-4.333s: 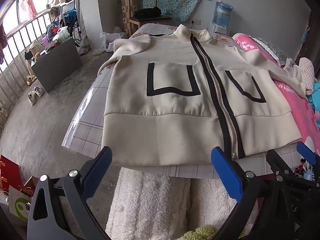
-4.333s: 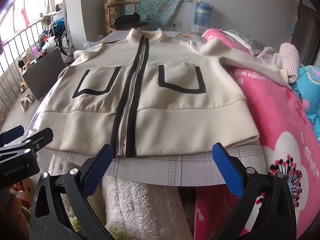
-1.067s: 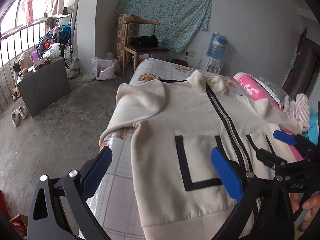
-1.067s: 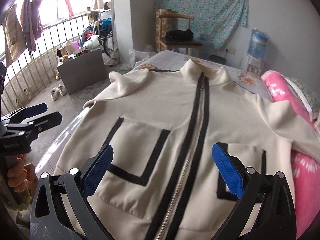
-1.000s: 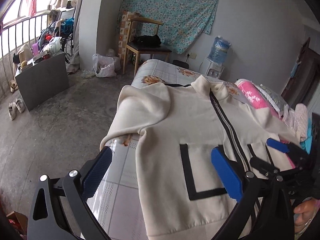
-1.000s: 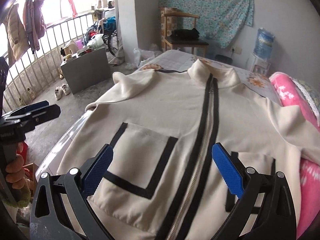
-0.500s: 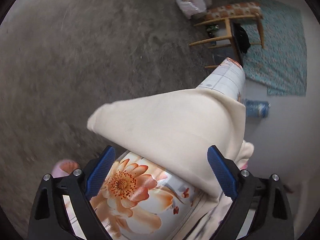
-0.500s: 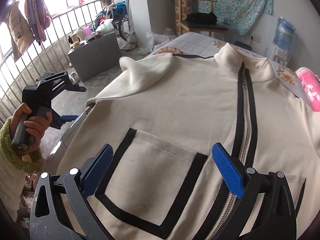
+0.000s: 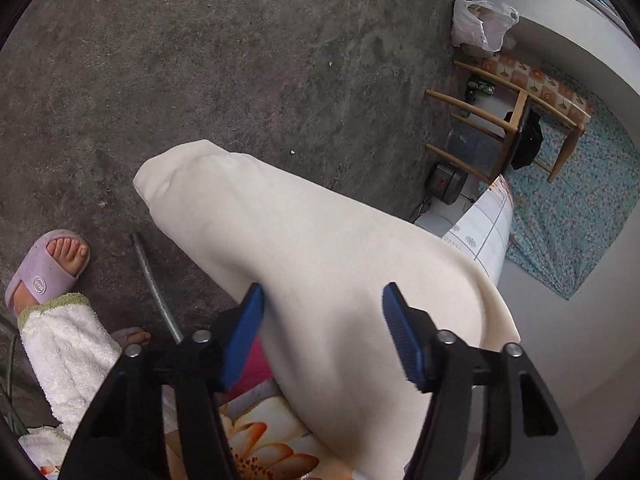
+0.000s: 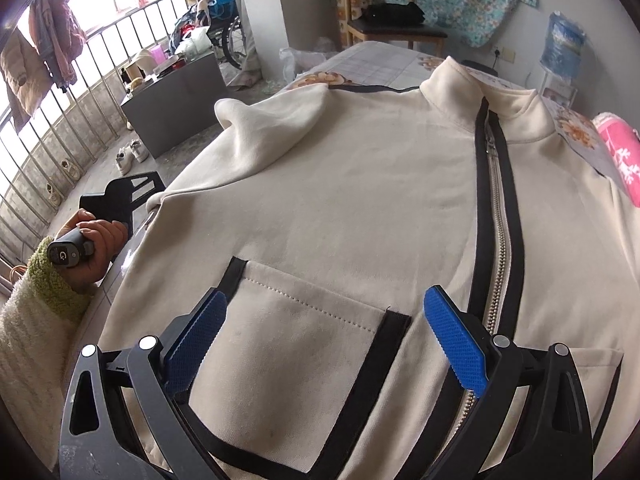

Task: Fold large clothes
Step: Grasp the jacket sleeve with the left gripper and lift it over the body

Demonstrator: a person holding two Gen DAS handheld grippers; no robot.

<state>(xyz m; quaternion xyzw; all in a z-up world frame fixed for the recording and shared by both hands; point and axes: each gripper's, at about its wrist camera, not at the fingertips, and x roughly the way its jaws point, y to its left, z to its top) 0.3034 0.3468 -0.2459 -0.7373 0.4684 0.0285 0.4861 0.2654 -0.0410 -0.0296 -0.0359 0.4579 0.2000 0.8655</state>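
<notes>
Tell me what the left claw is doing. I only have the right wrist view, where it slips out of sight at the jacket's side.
Observer: In the left wrist view the left claw is closing, with the jacket's cream sleeve between its blue pads.
Reviewer: Does that sleeve lie flat on the bed?
Observer: No. Its cuff end juts past the bed and sits over the bare concrete floor.
Reviewer: Is anything on the floor close by?
Observer: A foot in a purple slipper stands to the left of the sleeve in the picture.
</notes>
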